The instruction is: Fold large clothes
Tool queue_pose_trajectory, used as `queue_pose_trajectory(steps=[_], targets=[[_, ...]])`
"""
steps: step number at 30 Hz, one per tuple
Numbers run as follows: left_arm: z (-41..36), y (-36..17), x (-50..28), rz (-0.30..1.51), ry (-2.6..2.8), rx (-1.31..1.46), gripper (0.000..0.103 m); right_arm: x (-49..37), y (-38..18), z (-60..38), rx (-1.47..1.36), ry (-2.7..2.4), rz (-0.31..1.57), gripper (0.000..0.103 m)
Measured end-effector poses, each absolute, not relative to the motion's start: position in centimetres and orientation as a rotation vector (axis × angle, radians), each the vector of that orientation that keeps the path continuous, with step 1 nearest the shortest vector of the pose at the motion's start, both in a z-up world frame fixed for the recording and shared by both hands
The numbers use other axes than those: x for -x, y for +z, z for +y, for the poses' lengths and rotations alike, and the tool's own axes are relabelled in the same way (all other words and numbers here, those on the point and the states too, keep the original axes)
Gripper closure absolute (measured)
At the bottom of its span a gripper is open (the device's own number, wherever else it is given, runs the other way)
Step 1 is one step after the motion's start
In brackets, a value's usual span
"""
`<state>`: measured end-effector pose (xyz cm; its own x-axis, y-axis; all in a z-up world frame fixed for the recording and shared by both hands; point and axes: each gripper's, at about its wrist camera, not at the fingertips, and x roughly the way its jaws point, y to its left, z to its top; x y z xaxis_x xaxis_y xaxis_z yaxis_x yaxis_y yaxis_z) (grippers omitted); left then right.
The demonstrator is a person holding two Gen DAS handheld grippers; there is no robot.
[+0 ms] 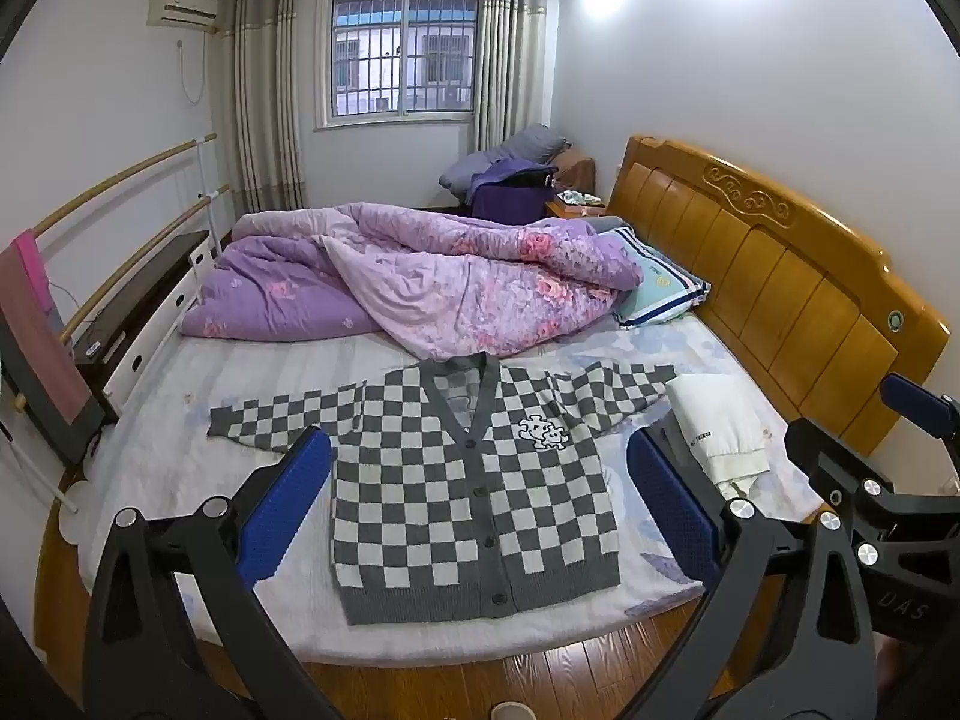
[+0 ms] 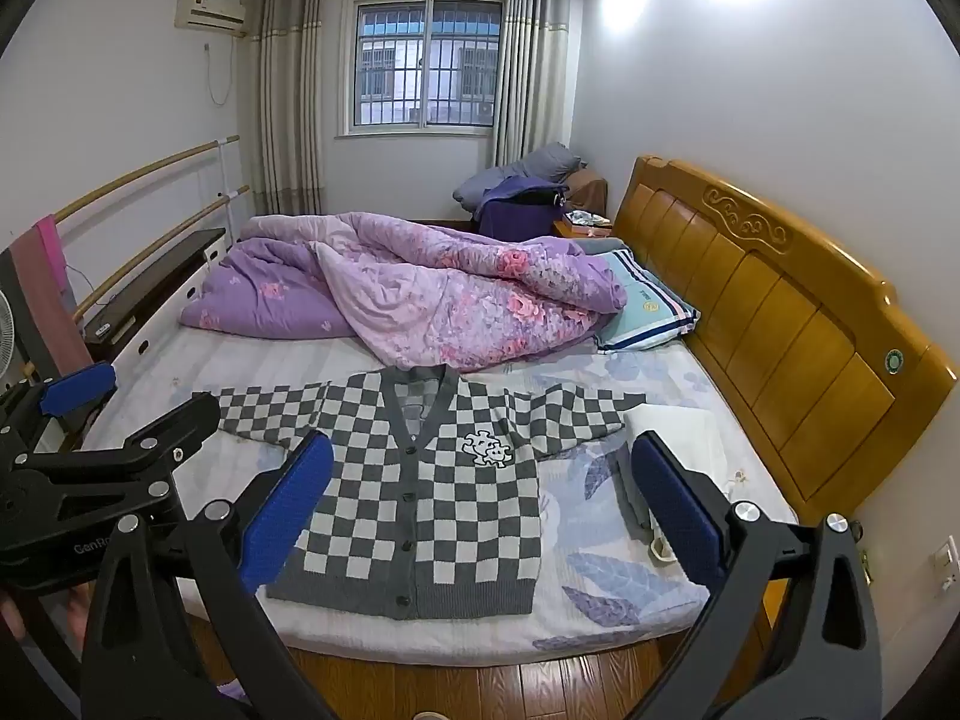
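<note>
A grey-and-white checked cardigan point(image 1: 462, 480) point(image 2: 420, 498) lies flat and buttoned on the bed, both sleeves spread out sideways, hem toward me. My left gripper point(image 1: 480, 504) hovers open above the near edge of the bed, its blue pads standing wide on either side of the cardigan's body without touching it. My right gripper point(image 2: 480, 498) is open too, held off the cloth at about the same height. In the left wrist view the right gripper shows at the right edge; in the right wrist view the left gripper shows at the left edge.
A crumpled purple floral quilt point(image 1: 420, 276) and a pillow point(image 1: 660, 294) fill the far half of the mattress point(image 1: 180, 468). Folded white clothing point(image 1: 714, 426) lies beside the right sleeve. A wooden headboard point(image 1: 780, 288) runs along the right; wooden floor point(image 1: 540, 684) lies below.
</note>
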<state>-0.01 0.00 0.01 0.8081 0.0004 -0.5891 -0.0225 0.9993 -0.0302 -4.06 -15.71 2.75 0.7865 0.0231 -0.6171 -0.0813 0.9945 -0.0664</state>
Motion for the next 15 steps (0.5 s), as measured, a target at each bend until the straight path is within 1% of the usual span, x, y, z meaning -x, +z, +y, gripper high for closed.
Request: queue_pose_trajectory(steps=[15], targets=[[0.02, -0.02, -0.04, 0.64, 0.01, 0.041, 0.005, 3.79, 2.55, -15.45, 0.093, 0.057, 0.667, 0.007]])
